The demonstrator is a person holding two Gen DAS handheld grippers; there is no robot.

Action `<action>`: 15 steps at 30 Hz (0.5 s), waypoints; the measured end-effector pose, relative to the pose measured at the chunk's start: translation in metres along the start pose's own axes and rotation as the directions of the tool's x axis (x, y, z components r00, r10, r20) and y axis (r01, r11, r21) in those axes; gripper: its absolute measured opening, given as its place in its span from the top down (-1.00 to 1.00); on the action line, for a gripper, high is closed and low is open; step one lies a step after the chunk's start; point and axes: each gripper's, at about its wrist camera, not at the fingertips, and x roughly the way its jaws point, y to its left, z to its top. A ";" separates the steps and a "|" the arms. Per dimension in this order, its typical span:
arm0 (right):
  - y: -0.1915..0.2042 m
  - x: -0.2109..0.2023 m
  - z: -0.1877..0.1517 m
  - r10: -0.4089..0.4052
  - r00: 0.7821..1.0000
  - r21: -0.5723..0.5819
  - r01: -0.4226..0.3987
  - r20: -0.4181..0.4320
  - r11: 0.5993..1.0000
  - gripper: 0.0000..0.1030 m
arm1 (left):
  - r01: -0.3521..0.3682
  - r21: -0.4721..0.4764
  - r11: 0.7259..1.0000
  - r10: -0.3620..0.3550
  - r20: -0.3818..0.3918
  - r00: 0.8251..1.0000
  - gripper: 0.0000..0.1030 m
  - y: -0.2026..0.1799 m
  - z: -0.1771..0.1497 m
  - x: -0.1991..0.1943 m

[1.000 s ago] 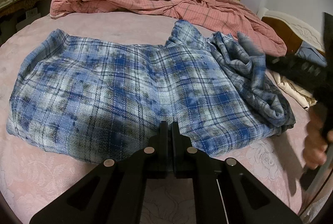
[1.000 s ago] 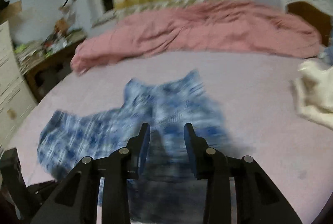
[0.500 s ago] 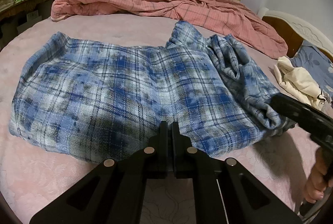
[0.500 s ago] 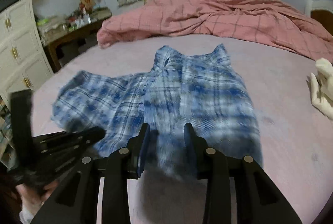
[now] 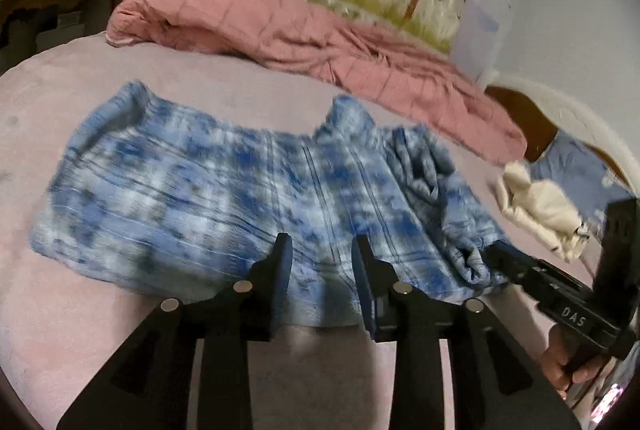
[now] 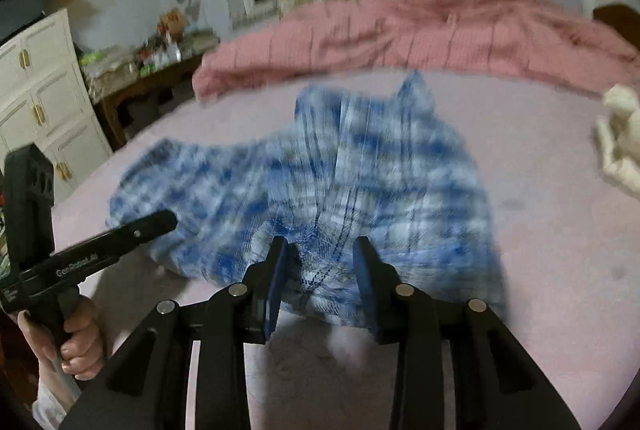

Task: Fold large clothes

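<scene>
The blue plaid shirt [image 5: 240,190] lies flat on the pink bed [image 5: 60,310]. The left gripper [image 5: 320,254] is opening — nothing pinched. The right gripper [image 6: 320,254] stands partly spread over the shirt's near edge — whether it pinches cloth is unclear.

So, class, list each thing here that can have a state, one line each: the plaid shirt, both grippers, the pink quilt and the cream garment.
blue plaid shirt: spread on the bed, right side bunched, not yet folded.
left gripper: jaws opening, hem between them, not pinched.
right gripper: open, over the shirt's near edge.
pink quilt: crumpled along the far side.
cream garment: loose heap, unfolded.
</scene>
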 end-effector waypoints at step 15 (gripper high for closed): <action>-0.074 -0.063 0.003 -0.341 0.920 0.074 0.333 0.195 0.940 -0.04 | -0.294 -0.140 0.946 0.277 -0.130 0.952 -0.77 0.106 0.042 -0.029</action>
